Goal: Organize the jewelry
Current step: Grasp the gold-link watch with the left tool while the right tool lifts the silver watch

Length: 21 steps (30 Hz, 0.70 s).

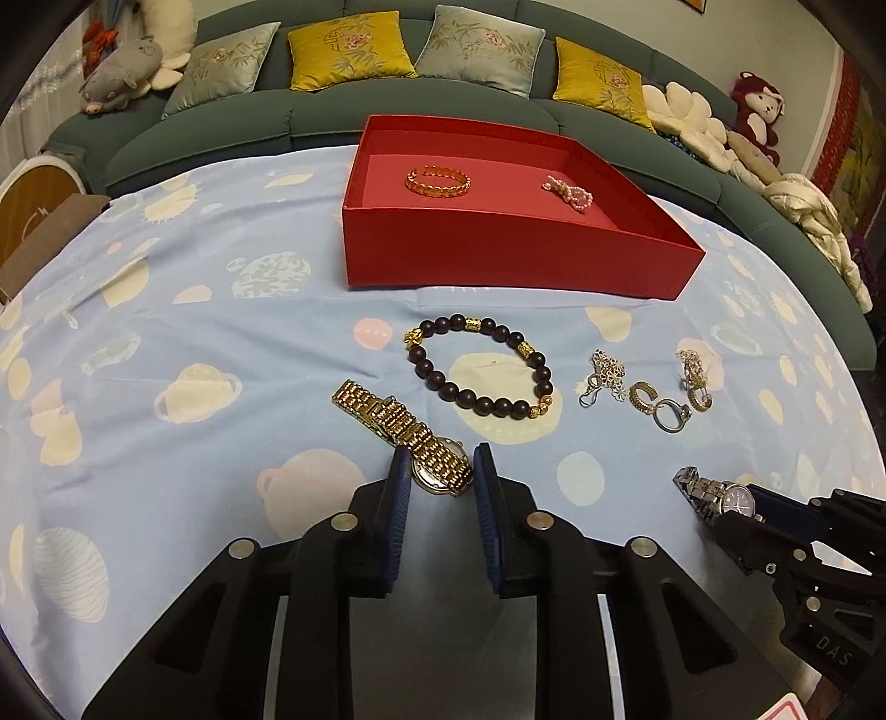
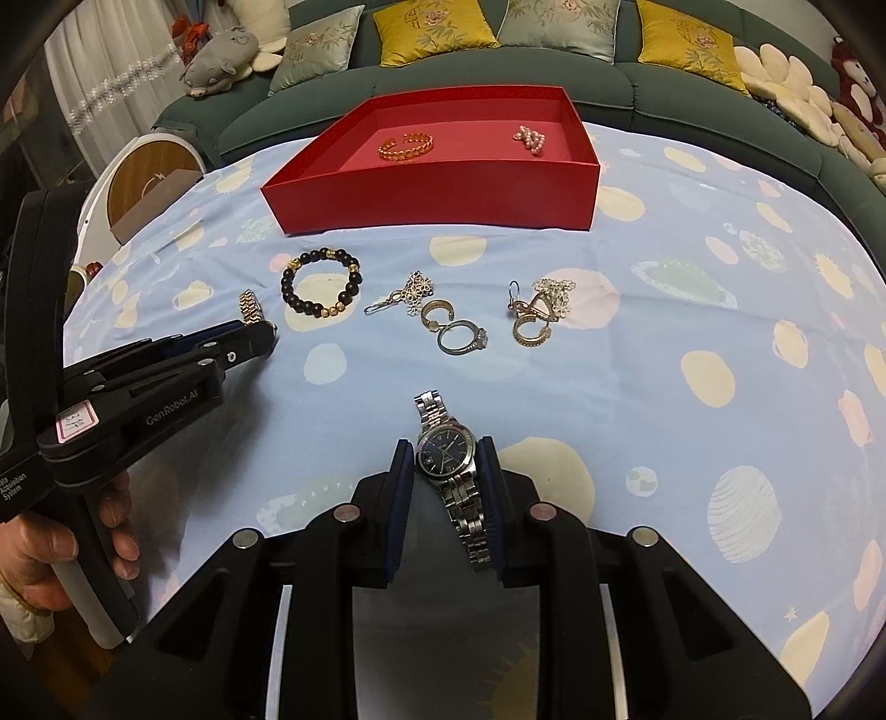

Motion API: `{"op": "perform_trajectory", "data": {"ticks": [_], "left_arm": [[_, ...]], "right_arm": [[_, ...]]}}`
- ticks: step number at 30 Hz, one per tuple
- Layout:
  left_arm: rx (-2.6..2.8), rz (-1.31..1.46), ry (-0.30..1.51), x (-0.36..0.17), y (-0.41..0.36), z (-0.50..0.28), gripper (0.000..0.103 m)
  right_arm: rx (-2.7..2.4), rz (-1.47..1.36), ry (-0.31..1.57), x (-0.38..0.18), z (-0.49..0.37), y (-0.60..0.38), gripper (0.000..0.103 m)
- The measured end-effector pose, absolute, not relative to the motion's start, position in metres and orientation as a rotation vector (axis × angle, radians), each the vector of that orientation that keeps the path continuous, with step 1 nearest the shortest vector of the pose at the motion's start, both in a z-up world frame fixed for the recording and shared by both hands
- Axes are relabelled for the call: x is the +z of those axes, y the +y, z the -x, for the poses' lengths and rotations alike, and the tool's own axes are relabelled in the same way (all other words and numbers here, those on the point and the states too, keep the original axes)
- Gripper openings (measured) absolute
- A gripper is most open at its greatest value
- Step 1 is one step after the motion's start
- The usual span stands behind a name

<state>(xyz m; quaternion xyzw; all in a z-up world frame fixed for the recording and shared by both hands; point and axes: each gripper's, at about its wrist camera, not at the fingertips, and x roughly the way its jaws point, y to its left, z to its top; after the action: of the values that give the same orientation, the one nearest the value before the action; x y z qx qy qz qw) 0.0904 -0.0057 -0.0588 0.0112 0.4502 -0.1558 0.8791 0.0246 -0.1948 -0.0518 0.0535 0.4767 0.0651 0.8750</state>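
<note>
Two pieces already in red box (image 1: 515, 260), gold bangle (image 1: 438, 180) and pearl piece (image 1: 570, 194), far ahead | my left tongs (image 1: 441, 462) narrow around gold watch (image 1: 410, 437) | my right tongs (image 2: 447, 457) narrow around silver watch (image 2: 448, 454) | bead bracelet (image 1: 482, 365), ring (image 2: 460, 339), earrings (image 2: 531, 313) unboxed between.

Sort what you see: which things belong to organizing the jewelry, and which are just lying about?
Belongs to the job:
red box
gold watch
silver watch
beaded bracelet
gold bangle
silver ring

Just lying about:
yellow cushions
plush pig
sofa
</note>
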Motion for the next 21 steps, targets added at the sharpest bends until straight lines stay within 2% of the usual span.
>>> {"op": "perform_trajectory", "data": {"ticks": [1,2,8,9,11,12,13,21], "left_arm": [[-0.332,-0.018,0.926,-0.056,-0.003,-0.089,0.001],[-0.343,-0.022,0.929,-0.054,-0.002,-0.088,0.0],[-0.345,-0.002,0.964,-0.056,0.009,-0.082,0.001],[-0.357,0.001,0.963,-0.056,0.008,-0.081,0.008],[-0.365,0.002,0.95,-0.054,0.005,-0.078,0.029],[-0.362,0.003,0.935,-0.052,0.004,-0.076,0.049],[-0.353,0.001,0.915,-0.05,0.001,-0.075,0.059],[-0.26,-0.096,0.899,-0.067,-0.027,-0.091,0.059]], "right_arm": [[0.136,-0.113,0.994,-0.051,-0.025,-0.195,0.023],[0.138,-0.114,0.992,-0.05,-0.025,-0.195,0.023],[0.143,-0.115,0.984,-0.047,-0.026,-0.192,0.023],[0.143,-0.114,0.983,-0.047,-0.026,-0.191,0.023],[0.144,-0.115,0.984,-0.047,-0.026,-0.19,0.023],[0.144,-0.115,0.984,-0.047,-0.026,-0.19,0.023],[0.145,-0.116,0.984,-0.047,-0.027,-0.189,0.023],[0.151,-0.114,0.985,-0.048,-0.031,-0.183,0.023]]}}
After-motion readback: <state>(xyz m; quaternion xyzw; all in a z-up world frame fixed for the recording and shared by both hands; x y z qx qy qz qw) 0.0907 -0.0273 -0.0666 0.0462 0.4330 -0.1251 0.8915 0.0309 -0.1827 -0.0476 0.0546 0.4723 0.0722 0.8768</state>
